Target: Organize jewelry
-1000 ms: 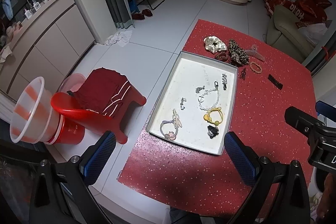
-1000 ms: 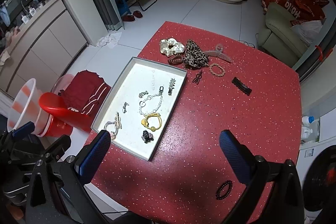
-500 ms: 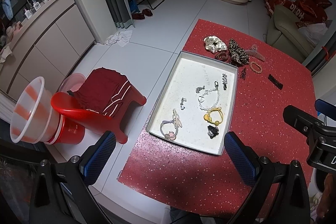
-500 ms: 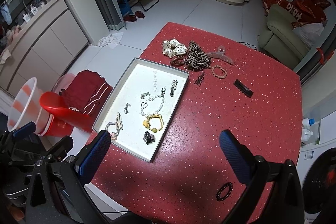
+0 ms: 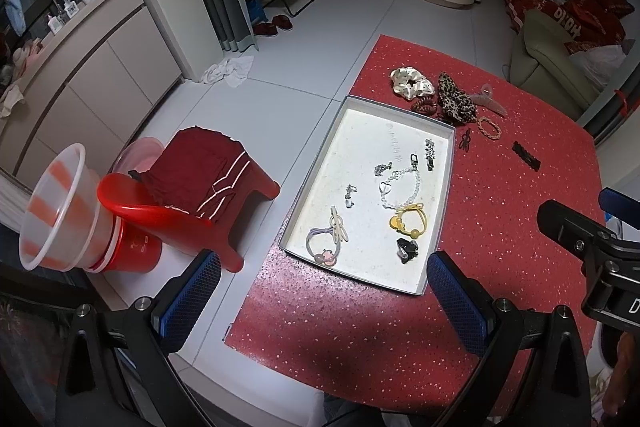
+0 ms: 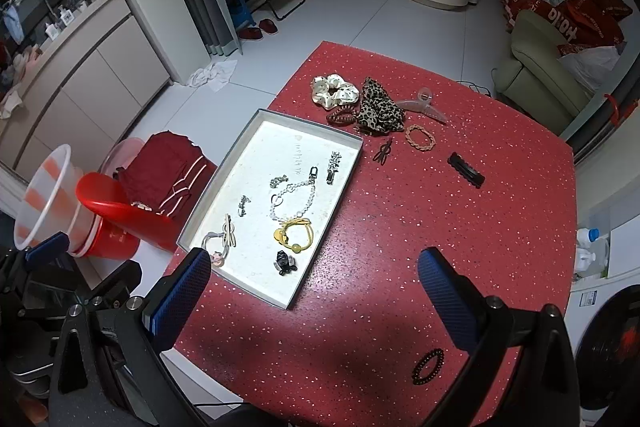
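A red speckled table (image 6: 420, 227) stands in a tiled living room, a red stool (image 5: 192, 203) and a striped tub (image 5: 56, 203) on the floor at its left. On the table lies a shallow white tray (image 6: 224, 183), and most of the jewelry sits in it: a chain bracelet (image 6: 296, 199) in the middle, a yellow tie (image 6: 294, 233) touching its near end, a black clip (image 6: 285, 262) nearer me, a pale tie with a pink charm (image 5: 324, 239) in the near-left corner, a starred clip (image 6: 333, 165) by the far-right wall, and two small silver pieces I can't make out.

Beyond the tray's far edge lie a cream scrunchie (image 6: 334, 94), a brown coil tie (image 6: 341, 117), a leopard scrunchie (image 6: 378, 109) and a clear claw clip (image 6: 424, 105), bunched close together. A braided band (image 6: 420, 137) and a small dark clip (image 6: 383, 151) lie just nearer, a black barrette (image 6: 466, 169) sits off to the right, and a black bead band (image 6: 429, 365) lies close under my right fingers.

My left gripper (image 5: 324, 291) hovers over the table's near-left edge, fingers wide and empty. My right gripper (image 6: 316, 287) hangs above the table's near side, also spread wide with nothing in it. Since a second ago nothing on the table has moved; my right view has only drifted a little toward the tray, my left barely at all.
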The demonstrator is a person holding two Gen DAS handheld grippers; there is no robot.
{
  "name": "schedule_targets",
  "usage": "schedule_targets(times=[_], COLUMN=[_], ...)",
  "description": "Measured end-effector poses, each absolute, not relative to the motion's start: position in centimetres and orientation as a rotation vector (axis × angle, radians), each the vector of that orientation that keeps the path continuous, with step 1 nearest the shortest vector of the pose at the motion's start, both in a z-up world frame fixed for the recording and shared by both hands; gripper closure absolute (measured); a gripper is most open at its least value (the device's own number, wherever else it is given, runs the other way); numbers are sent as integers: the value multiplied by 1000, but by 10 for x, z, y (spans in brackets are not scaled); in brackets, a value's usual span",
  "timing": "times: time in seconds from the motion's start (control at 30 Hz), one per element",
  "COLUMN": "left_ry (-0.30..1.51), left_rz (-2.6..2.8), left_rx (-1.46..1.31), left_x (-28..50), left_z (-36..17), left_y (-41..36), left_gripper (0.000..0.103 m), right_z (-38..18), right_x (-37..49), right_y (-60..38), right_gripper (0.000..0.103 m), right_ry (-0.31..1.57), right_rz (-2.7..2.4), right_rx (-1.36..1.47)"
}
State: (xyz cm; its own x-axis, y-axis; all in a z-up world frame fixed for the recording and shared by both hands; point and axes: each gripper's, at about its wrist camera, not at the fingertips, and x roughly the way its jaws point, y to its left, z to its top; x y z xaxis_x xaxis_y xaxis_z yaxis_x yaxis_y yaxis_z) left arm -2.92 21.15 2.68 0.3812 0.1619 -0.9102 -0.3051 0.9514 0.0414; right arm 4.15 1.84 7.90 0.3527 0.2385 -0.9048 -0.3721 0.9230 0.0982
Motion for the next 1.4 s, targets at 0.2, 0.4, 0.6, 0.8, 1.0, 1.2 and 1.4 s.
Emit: schedule_targets(times=[0.2, 0.4, 0.6, 0.8, 1.0, 1.2, 1.4], left_ry=[1143, 1143, 1142, 1142, 1142, 1141, 1140], left_rz=[303, 302, 302, 304, 303, 304, 307], left_rx=[-144, -143, -143, -144, -143, -144, -146], left_x=[-29, -30, -30, -30, -30, -30, -31], left_z=[26, 26, 26, 26, 26, 26, 26], left_y=[213, 213, 213, 213, 214, 214, 216], left_gripper=[0, 0, 0, 0, 0, 0, 0], right_z=[78, 78, 78, 78, 78, 78, 78], right_x=[41, 41, 41, 41, 41, 41, 41], right_y=[19, 19, 19, 20, 20, 20, 20], right_gripper=[0, 0, 0, 0, 0, 0, 0], right_ry=[1146, 1146, 1146, 1146, 1147, 1146, 1146], right_rz=[402, 403, 404, 404, 403, 404, 404], right_rx=[-135, -136, -137, -136, -136, -136, -137])
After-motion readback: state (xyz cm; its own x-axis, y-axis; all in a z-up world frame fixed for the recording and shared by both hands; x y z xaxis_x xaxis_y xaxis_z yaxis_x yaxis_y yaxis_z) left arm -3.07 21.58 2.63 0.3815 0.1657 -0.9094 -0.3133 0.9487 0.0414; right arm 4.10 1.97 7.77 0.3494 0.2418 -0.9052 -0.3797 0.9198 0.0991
